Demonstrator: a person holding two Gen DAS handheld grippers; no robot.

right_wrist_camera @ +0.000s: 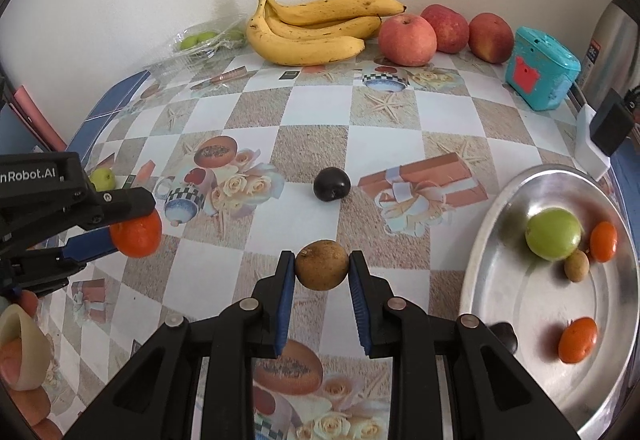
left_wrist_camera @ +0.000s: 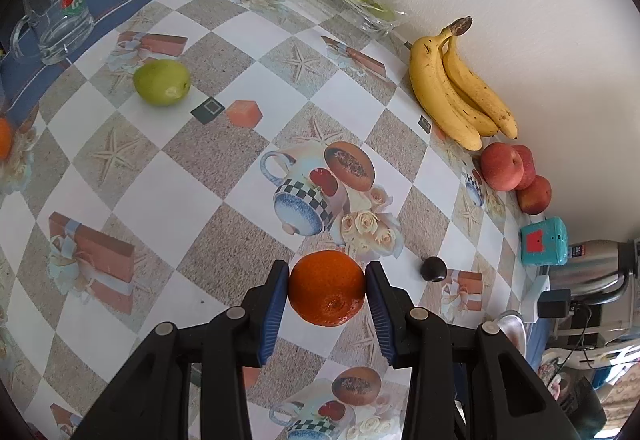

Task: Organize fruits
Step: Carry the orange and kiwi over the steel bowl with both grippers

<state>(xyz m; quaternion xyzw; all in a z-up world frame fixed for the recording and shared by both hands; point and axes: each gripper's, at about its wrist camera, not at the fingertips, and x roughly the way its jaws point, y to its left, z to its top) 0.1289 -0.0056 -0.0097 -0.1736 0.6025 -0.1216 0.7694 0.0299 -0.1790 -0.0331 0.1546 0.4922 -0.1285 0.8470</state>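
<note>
Right gripper (right_wrist_camera: pixel 322 268) fingers clamp a brown fruit (right_wrist_camera: pixel 321 265) above the desk (right_wrist_camera: pixel 312 144), left gripper (left_wrist_camera: pixel 326 290) pinches an orange (left_wrist_camera: pixel 326 289). I'd carry both low over the tray (right_wrist_camera: pixel 520 304), then release gently so they don't roll.

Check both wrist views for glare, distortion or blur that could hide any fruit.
Left wrist view: strong fisheye bending of the tablecloth checks; the left gripper and its orange are sharp; the clear box glints over the green fruit. Right wrist view: the metal tray throws soft reflections, yet its fruit reads clearly; the right gripper holds a sharp brown fruit; edges darken.
</note>
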